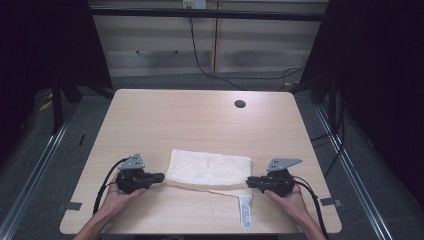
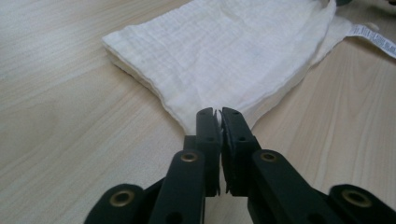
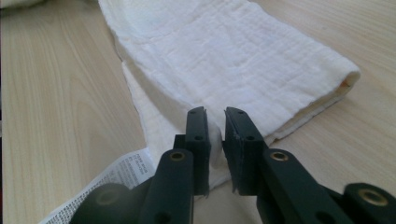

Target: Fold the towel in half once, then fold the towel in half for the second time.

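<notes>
now folding, judged | white cloth (image 1: 210, 170) lying at table (image 1: 150, 115) near edge, both near corners being pinched | left gripper (image 1: 159, 177) clenching on a corner | right gripper (image 1: 249, 182) gripping the other | next: lifting both evenly | care label (image 1: 245, 212) showing print, unreadable

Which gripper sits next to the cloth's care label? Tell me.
The right gripper: the printed label lies just beside it at the white cloth's corner. The left gripper grips the opposite, label-free end.
</notes>
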Tool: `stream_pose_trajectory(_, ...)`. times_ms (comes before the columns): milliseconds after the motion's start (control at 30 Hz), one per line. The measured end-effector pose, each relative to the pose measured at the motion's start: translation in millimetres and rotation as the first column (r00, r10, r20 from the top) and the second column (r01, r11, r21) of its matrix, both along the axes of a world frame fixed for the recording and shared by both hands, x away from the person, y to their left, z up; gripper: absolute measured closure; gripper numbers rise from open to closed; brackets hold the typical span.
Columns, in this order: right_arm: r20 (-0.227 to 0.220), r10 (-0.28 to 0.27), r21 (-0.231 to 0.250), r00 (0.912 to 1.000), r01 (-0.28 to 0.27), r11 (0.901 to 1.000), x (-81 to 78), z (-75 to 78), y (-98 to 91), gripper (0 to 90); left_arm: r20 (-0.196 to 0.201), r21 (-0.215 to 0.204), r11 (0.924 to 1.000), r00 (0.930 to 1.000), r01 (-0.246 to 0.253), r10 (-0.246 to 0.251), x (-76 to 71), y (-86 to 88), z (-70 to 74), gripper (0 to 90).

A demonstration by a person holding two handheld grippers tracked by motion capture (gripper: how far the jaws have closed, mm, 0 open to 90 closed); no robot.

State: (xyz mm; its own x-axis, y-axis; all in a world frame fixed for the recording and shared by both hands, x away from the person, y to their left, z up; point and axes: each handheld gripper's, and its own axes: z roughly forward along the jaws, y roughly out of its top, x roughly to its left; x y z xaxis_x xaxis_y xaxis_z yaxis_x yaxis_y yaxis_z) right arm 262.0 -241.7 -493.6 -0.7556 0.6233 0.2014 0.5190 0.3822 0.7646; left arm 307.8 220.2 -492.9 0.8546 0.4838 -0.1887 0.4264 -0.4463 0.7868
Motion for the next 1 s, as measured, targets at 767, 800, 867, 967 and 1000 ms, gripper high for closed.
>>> stream_pose_trajectory(767, 0.025, -0.091, 0.062, 0.9956, 0.089, 0.9941, 13.9, 14.2, -16.1, 62.1, -0.032, -0.100, 0.9897, 0.9945, -0.103, 0.100, 20.0, 19.2, 8.7, 58.8)
stream_pose_trajectory(800, 0.031, -0.094, 0.058, 0.9951, 0.092, 0.9941, 21.9, 15.8, -15.3, 62.3, -0.035, -0.063, 0.9916, 0.9932, -0.113, 0.111, 25.1, 18.0, 8.2, 58.6)
stream_pose_trajectory(867, 0.032, -0.098, 0.054, 0.9947, 0.096, 0.9939, 29.3, 16.7, -14.3, 62.8, -0.031, -0.065, 0.9898, 0.9917, -0.127, 0.125, 31.0, 16.9, 9.9, 58.5)
stream_pose_trajectory(967, 0.023, -0.099, 0.031, 0.9948, 0.099, 0.9946, 42.0, 16.5, -10.8, 62.9, -0.025, -0.055, 0.9892, 0.9906, -0.136, 0.135, 38.5, 13.4, 12.7, 58.4)
stream_pose_trajectory(1000, 0.024, -0.102, 0.022, 0.9945, 0.102, 0.9945, 45.9, 16.3, -9.3, 62.8, -0.021, -0.062, 0.9880, 0.9899, -0.142, 0.141, 41.0, 12.2, 13.6, 58.4)
